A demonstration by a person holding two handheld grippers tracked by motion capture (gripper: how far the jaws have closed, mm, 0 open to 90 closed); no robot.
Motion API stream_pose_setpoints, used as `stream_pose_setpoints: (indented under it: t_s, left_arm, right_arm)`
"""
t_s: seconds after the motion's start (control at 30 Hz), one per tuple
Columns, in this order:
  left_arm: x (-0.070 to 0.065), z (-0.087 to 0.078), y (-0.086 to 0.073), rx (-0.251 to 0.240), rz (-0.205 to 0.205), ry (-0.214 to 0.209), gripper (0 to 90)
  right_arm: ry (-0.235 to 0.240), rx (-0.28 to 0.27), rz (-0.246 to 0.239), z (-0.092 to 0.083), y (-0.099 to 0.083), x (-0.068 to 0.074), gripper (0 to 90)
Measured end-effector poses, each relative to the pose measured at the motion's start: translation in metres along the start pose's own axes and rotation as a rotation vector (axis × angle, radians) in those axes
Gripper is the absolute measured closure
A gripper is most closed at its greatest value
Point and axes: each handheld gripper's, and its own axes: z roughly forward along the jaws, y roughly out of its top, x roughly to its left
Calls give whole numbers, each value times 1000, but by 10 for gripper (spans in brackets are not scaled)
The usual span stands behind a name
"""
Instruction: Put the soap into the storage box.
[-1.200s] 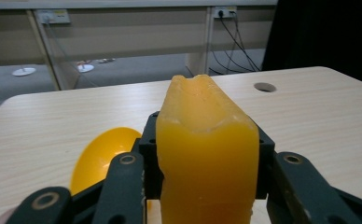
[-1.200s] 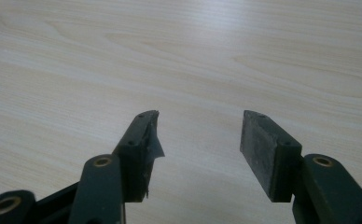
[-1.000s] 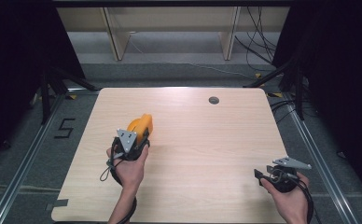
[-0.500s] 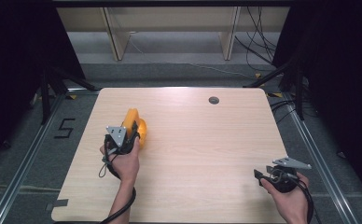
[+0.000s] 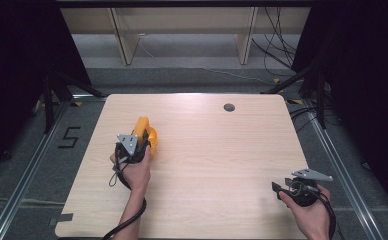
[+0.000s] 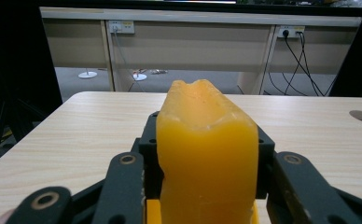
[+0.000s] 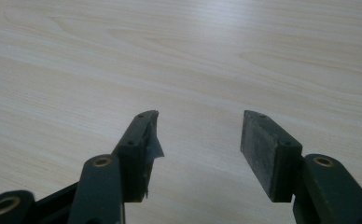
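My left gripper is clamped on a yellow-orange, waxy-looking block with a notched top, over the left half of the pale wooden table. In the left gripper view its matte, dented surface suggests something light and slightly yielding, perhaps foam or sponge; I judge it unlikely to slip, and gripping it across its flat sides suits it. My right gripper hovers with jaws apart and empty near the table's right front corner. A small dark round hole sits near the far edge; nothing blocks the way.
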Motion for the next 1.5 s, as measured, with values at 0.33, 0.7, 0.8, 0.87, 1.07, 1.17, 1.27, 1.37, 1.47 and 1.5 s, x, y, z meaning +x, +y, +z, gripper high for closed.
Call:
stream_pose_setpoints:
  t_s: [0.33, 0.7, 0.8, 0.87, 1.07, 1.17, 1.27, 1.37, 1.47, 1.5]
  left_arm:
    - [-2, 5, -14, 26, 15, -1, 601]
    - [-3, 6, -19, 32, 25, -9, 595]
    - [-2, 5, -17, 41, 20, -16, 583]
    - [-1, 3, -12, 62, 19, -32, 508]
    - [3, -2, -4, 78, 28, -49, 394]
    - [4, -6, -4, 89, 44, -39, 353]
    - [5, -11, -5, 91, 42, -26, 332]
    - [7, -18, -5, 89, 33, -25, 316]
    - [11, -27, -5, 94, 31, -29, 304]
    - [12, -31, -5, 89, 17, -31, 304]
  right_arm:
    - [1, 2, 2, 0, 0, 0, 465]
    - [-3, -1, -49, 0, 0, -3, 465]
    - [-5, 2, -45, 0, 0, -2, 465]
    - [-5, 2, -45, 0, 0, -2, 464]
    - [-3, 5, -46, 0, 0, -2, 464]
    - [0, 1, -57, 1, 0, -3, 463]
    - [3, 3, -45, 1, 0, -2, 462]
    - [3, 2, -45, 1, 0, -2, 461]
    - [-5, 8, -50, 2, 0, -3, 461]
    - [-5, 8, -50, 2, 0, -3, 461]
